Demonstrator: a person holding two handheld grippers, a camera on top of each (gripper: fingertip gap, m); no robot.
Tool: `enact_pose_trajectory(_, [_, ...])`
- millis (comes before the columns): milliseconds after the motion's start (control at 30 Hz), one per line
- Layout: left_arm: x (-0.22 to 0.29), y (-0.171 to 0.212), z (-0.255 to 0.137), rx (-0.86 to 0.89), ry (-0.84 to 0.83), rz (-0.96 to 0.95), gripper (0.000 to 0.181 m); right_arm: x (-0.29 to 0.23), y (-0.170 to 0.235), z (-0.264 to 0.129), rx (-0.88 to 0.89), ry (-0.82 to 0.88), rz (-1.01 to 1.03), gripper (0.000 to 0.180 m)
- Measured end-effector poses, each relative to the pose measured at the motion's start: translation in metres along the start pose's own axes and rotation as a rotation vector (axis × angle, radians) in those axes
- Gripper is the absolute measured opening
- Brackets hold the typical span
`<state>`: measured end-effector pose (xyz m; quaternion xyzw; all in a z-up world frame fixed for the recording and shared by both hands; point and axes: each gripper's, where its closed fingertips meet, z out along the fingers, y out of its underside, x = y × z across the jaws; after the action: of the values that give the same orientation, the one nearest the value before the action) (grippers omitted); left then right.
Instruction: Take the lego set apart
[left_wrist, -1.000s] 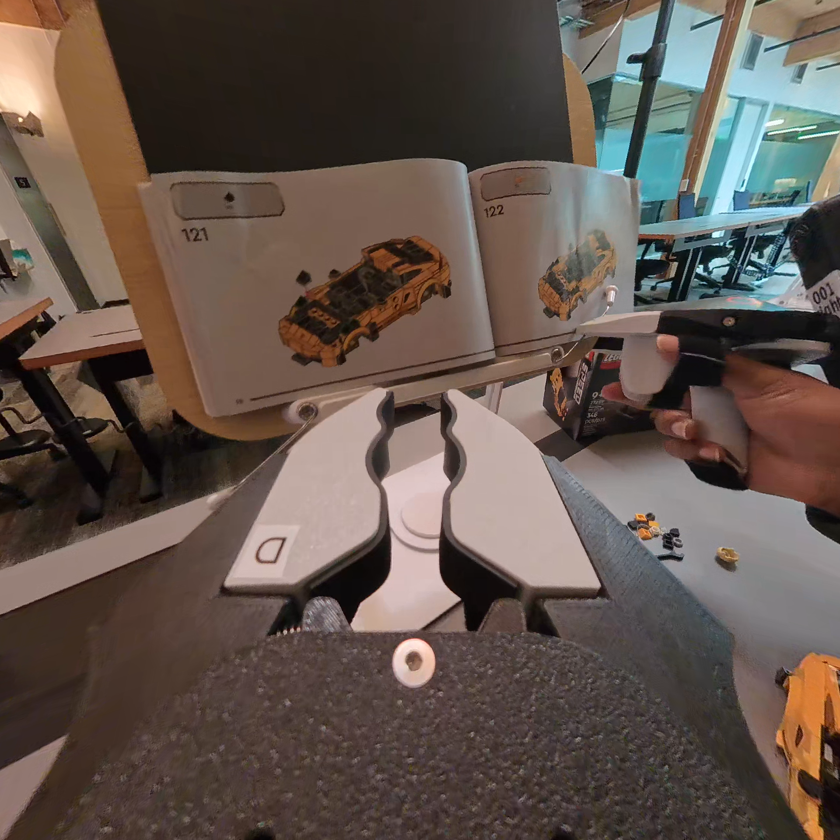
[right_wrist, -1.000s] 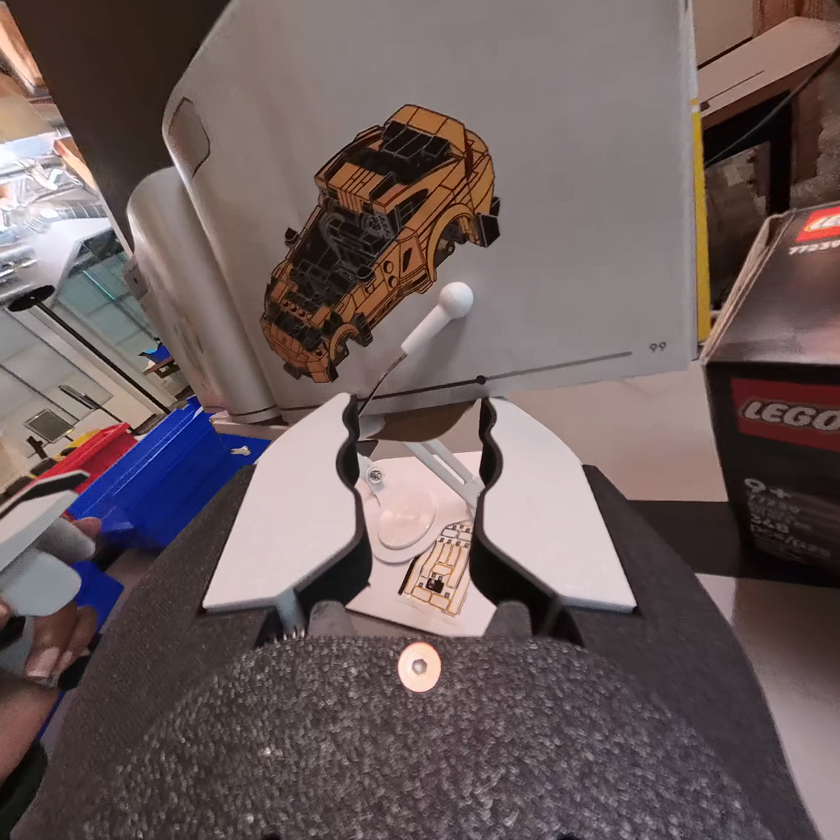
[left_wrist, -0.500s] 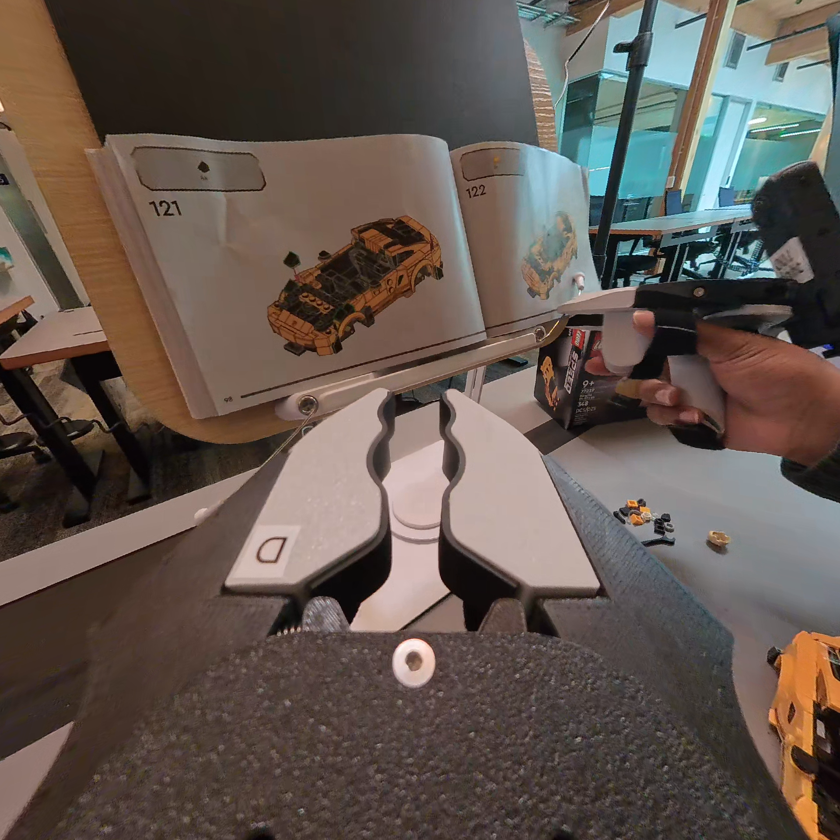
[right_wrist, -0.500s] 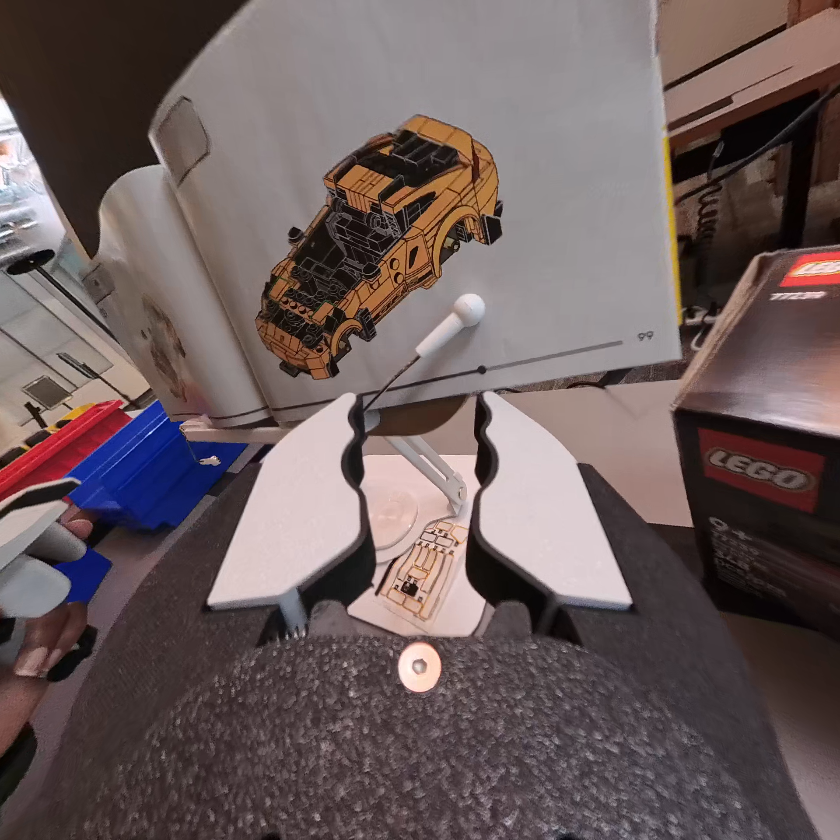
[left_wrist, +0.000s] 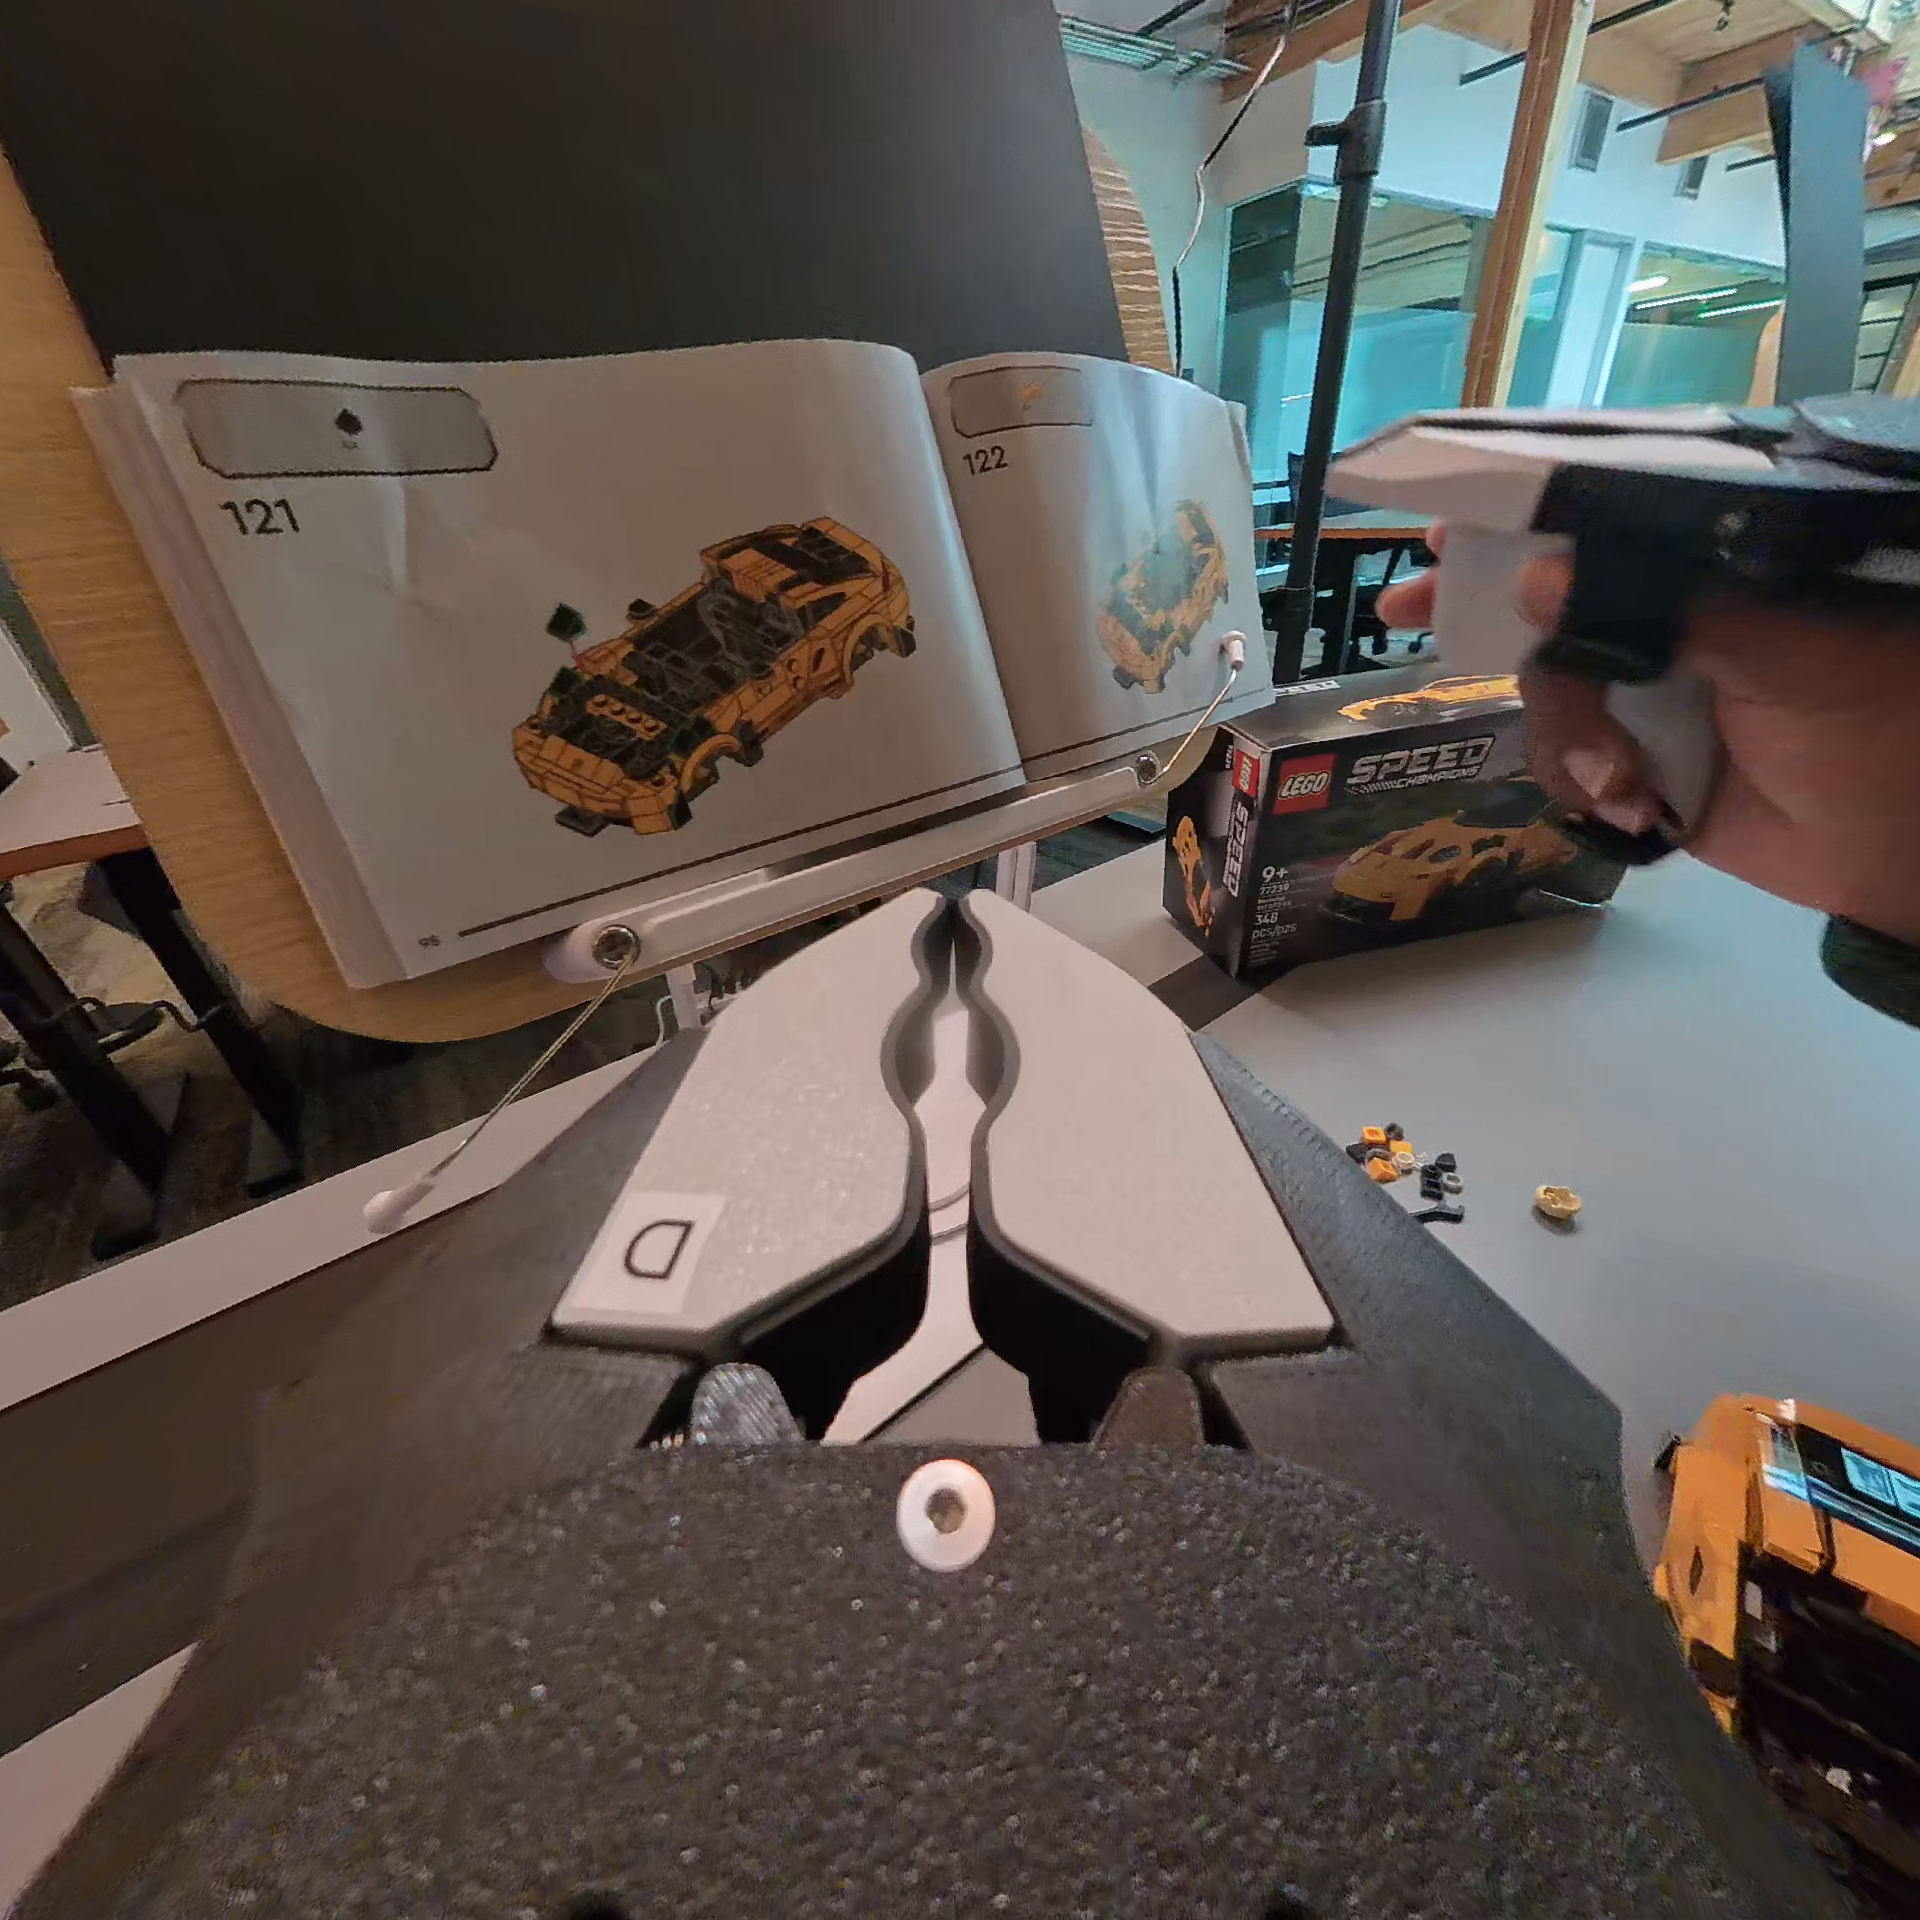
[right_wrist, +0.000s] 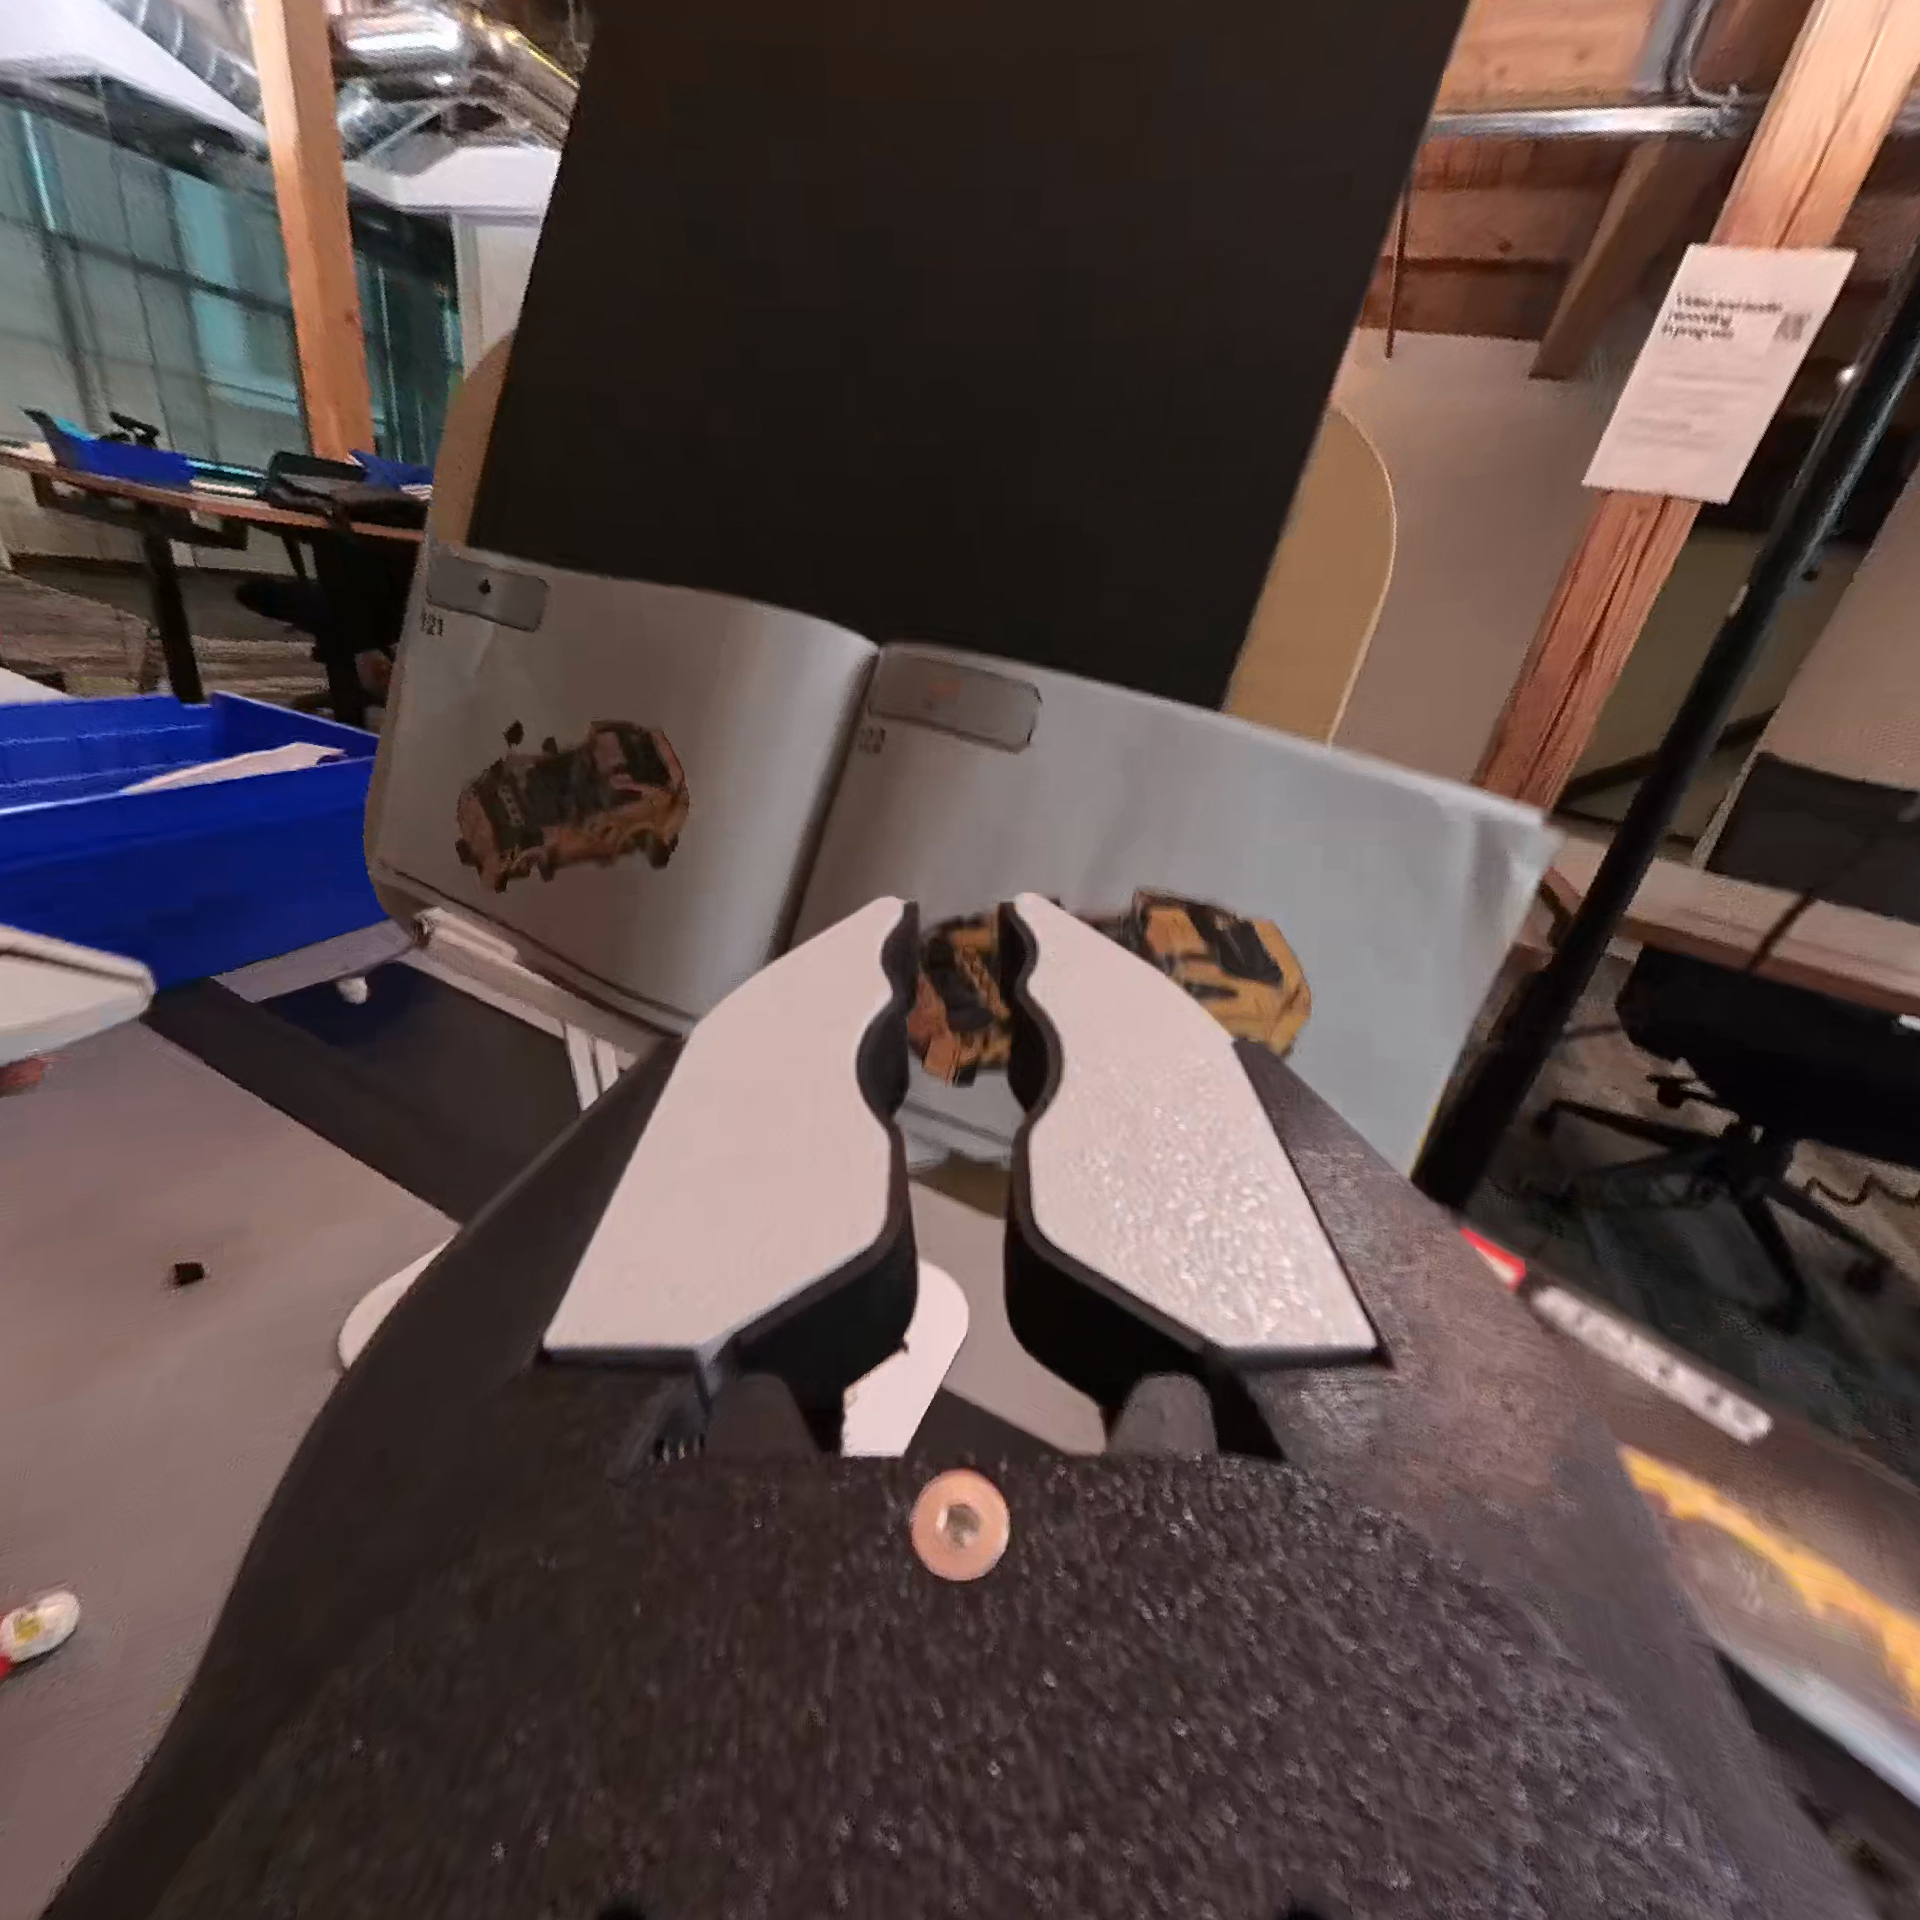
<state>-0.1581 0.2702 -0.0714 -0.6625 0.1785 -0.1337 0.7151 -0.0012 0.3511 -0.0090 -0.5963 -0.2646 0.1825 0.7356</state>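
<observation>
The yellow and black lego car (left_wrist: 1808, 1590) lies on the grey table at the lower right edge of the left wrist view, partly cut off. Several small loose pieces (left_wrist: 1403, 1158) and a tan piece (left_wrist: 1555, 1200) lie beyond it. My left gripper (left_wrist: 951, 914) is shut and empty, its tips touching, pointing at the open instruction booklet (left_wrist: 582, 644). My right gripper (right_wrist: 961, 920) is empty, its jaws a narrow gap apart, facing the booklet (right_wrist: 644, 727) from farther back. It also shows in the left wrist view (left_wrist: 1455, 488), held by a hand, above the table.
The booklet rests on a white stand (left_wrist: 831, 883) before a black panel. The black lego box (left_wrist: 1382, 821) stands behind the loose pieces; it also shows in the right wrist view (right_wrist: 1766, 1558). A blue bin (right_wrist: 156, 831) stands far left. A small black piece (right_wrist: 185, 1273) lies on the table. Spacing between my two grippers at the tips: around 20 cm. The tan piece (left_wrist: 1555, 1200) lies around 25 cm away from my right fingertips.
My left gripper has closed from a narrow gap to touching tips. My right gripper has pulled back from the booklet's right page, and its jaws have narrowed.
</observation>
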Motion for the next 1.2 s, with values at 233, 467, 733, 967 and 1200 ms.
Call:
enact_pose_trajectory(233, [0.001,0.000,0.000,0.001,0.003,0.029,0.000,0.007,-0.027,0.039,-0.001,-0.001,-0.081,0.001])
enact_pose_trajectory(467, [0.003,0.013,0.004,-0.049,0.024,0.018,0.000,0.005,-0.008,0.041,-0.030,-0.007,-0.069,0.000])
enact_pose_trajectory(733, [0.041,0.008,0.002,-0.122,0.249,0.053,0.000,-0.050,0.018,-0.009,-0.074,-0.259,-0.057,0.000])
enact_pose_trajectory(967, [0.098,0.029,-0.044,-0.452,0.621,0.139,0.023,-0.114,0.066,-0.115,-0.280,-0.607,-0.078,0.009])
enact_pose_trajectory(1200, [0.141,0.138,-0.119,-0.813,0.825,0.178,0.065,-0.146,0.113,-0.209,-0.533,-0.724,-0.031,0.019])
